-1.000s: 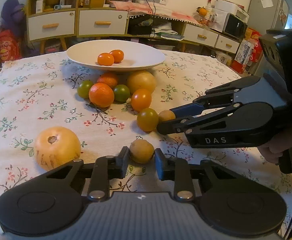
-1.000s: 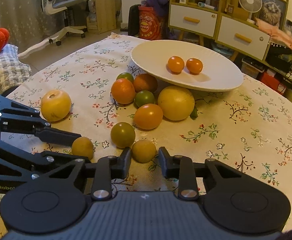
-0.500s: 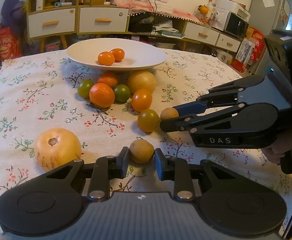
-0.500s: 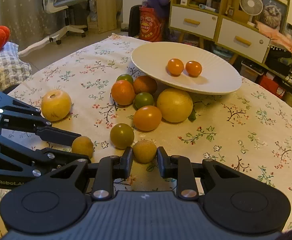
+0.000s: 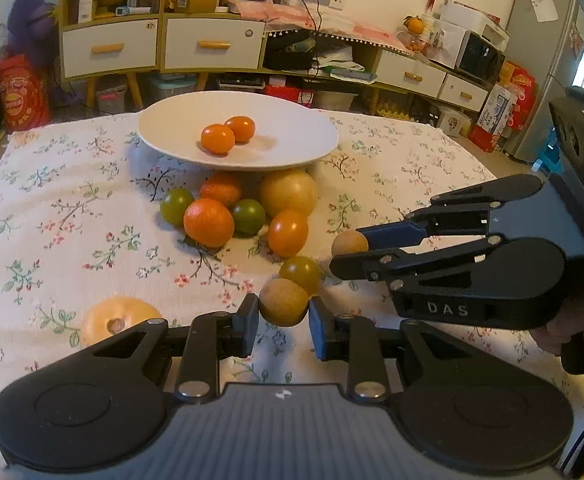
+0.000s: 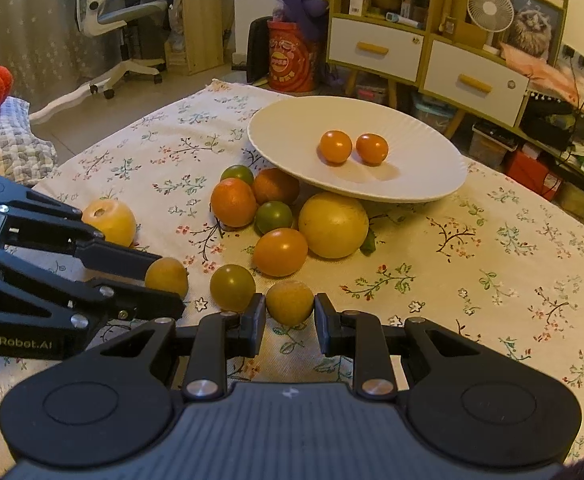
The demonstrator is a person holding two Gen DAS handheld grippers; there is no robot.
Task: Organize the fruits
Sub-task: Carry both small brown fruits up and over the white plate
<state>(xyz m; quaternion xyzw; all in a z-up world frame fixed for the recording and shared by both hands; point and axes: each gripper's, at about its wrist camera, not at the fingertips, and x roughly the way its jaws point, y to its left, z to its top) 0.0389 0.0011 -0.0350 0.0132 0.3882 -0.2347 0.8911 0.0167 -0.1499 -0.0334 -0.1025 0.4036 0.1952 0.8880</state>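
The left gripper (image 5: 284, 316) was clamped on a small round tan-brown fruit (image 5: 284, 307). The right gripper (image 6: 290, 314) was clamped on a second small tan-brown round fruit (image 6: 290, 303). Both held fruits sat in front of the wide white ceramic plate (image 6: 284, 136), which rested tilted on the loose pile. A dark green round tomato (image 6: 232, 287) lay between the two grippers. Nearer the plate lay an orange oval tomato (image 6: 280, 252) and a large yellow round fruit (image 6: 333, 225) under the plate's rim. Two small orange tomatoes (image 6: 353, 147) lay on the plate. A floral tablecloth (image 6: 491, 260) covered the table.
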